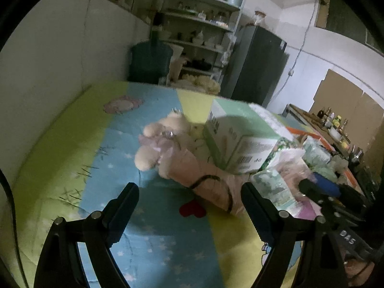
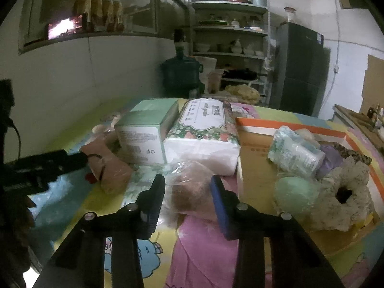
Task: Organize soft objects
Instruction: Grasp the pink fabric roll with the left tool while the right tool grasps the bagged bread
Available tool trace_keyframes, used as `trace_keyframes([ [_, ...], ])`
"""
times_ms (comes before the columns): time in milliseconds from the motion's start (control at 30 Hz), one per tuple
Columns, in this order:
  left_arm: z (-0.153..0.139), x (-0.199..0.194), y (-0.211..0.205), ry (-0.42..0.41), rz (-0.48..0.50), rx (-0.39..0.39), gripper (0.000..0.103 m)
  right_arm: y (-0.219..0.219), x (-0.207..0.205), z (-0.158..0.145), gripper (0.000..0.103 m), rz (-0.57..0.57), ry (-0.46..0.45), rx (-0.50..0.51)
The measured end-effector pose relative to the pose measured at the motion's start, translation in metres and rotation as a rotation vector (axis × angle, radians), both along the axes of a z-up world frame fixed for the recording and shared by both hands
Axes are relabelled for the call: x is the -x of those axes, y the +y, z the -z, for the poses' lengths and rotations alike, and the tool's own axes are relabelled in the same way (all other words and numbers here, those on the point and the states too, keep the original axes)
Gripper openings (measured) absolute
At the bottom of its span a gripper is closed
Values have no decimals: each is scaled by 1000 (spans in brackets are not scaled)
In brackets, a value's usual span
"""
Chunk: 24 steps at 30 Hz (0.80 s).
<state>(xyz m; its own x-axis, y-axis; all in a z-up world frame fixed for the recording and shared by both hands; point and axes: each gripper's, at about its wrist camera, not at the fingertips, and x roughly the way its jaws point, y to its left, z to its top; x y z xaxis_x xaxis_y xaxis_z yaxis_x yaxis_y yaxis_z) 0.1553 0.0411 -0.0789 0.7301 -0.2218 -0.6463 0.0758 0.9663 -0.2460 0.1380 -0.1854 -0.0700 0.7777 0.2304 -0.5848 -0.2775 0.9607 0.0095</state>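
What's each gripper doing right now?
Left gripper: open, empty.
Right gripper: jaws either side of a brown soft item in a clear plastic bag; grip unclear.

White letters "DAS" on the black body of the right hand-held gripper [image 1: 321,193], at the lower right of the left wrist view. Barcode and small print on the end face of the green-and-white box [image 1: 242,141], too blurred to read; recycling mark and barcode on the same box in the right wrist view. White label with dark script on the floral tissue pack [image 2: 204,129], illegible. Faint printed characters on the cardboard box [image 2: 254,153], unreadable.
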Motion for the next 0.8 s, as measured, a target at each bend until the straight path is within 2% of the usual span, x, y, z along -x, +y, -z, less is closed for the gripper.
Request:
trace_keyframes([
  [167,13,-14,-6,72,0,19,81,-4,2,-1,40,-11,-4,-21],
  [267,14,-20,-7,77,7,42,80,-6,3,-1,40,-17,-5,-35],
  [333,14,-23,-10,83,15,39,72,-9,4,0,40,-21,-5,-46],
  [400,13,-25,-12,80,32,52,45,-12,4,0,40,-28,-6,-58],
  [467,14,-26,-14,82,45,76,38,-14,4,0,40,-34,-7,-67],
  [667,3,-10,-13,-15,24,69,23,-18,3,-2,40,-39,-10,-82],
  [800,-8,-1,-15,-70,14,48,22,-23,10,-8,39,-35,-37,-102],
])
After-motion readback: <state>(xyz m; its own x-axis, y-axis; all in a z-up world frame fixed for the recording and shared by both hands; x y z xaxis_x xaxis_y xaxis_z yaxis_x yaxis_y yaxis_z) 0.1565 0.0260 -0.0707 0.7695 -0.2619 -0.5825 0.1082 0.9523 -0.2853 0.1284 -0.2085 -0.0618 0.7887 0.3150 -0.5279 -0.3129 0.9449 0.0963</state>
